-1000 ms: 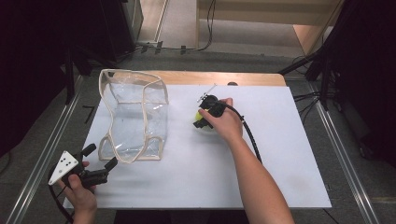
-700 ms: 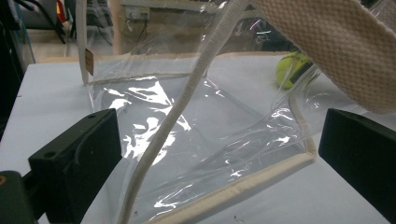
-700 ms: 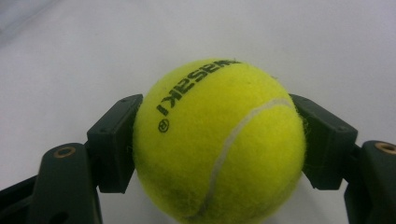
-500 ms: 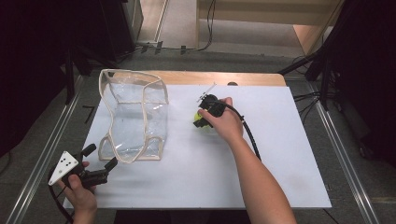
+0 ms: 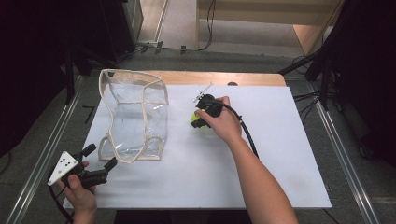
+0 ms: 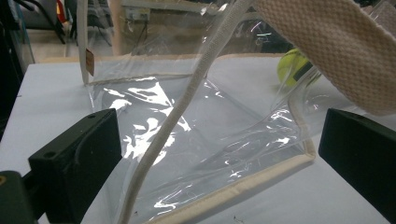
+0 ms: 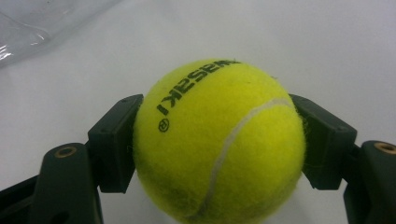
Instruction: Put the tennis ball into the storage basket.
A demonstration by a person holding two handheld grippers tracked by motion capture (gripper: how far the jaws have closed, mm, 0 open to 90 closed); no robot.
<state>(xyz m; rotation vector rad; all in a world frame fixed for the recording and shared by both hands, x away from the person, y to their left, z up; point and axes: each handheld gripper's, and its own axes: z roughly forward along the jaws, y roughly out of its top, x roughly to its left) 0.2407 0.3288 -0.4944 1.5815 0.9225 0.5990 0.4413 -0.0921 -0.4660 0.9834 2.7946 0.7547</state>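
Left gripper: near the front left corner of the surface, held in the left hand; jaws spread wide, nothing between them. Tips point at the bag's near corner, just short of it. A grey three-cornered plate sits on top.

Bag: clear plastic with cream webbing trim, standing upright on the left half of the surface, mouth open upward. In the left gripper view a cream strap runs diagonally across the clear wall, and the bag's bottom edge lies on the surface between the two jaws' lines of sight.

Surface: white sheet over a wooden top; wood strip visible along the far edge.

Ball: yellow-green tennis ball, black lettering on top, resting on the surface right of the bag, apart from it. Seen through the clear plastic in the left gripper view.

Right gripper: held in the right hand, jaws clamped on the ball, one pad on each side. Black cable trails back along the forearm.
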